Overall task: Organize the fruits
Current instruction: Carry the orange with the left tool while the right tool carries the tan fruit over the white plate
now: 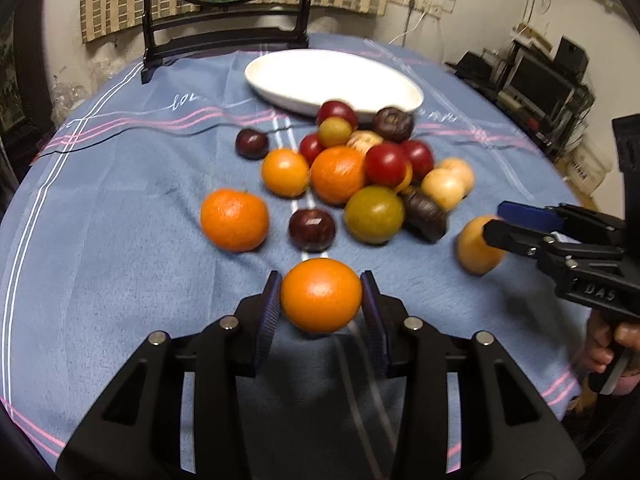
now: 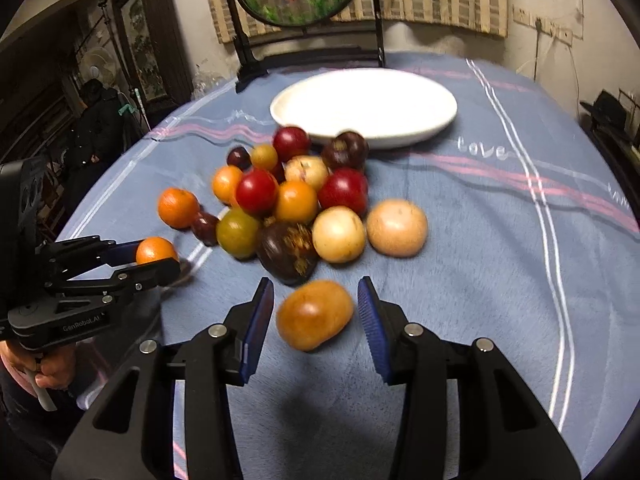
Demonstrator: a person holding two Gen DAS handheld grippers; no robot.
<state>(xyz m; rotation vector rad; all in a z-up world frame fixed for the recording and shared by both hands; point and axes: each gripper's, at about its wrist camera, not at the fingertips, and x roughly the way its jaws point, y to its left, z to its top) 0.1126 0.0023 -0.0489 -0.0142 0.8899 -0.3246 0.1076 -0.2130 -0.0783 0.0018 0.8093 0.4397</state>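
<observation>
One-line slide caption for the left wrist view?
Left tongs close on a round orange fruit, empty oval white dish beyond.

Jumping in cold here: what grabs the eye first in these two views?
A heap of mixed round fruits on the blue striped tablecloth, before an empty white oval dish. The left gripper clamps a round orange fruit; the right gripper brackets a tan-orange oval fruit, gaps showing.
</observation>
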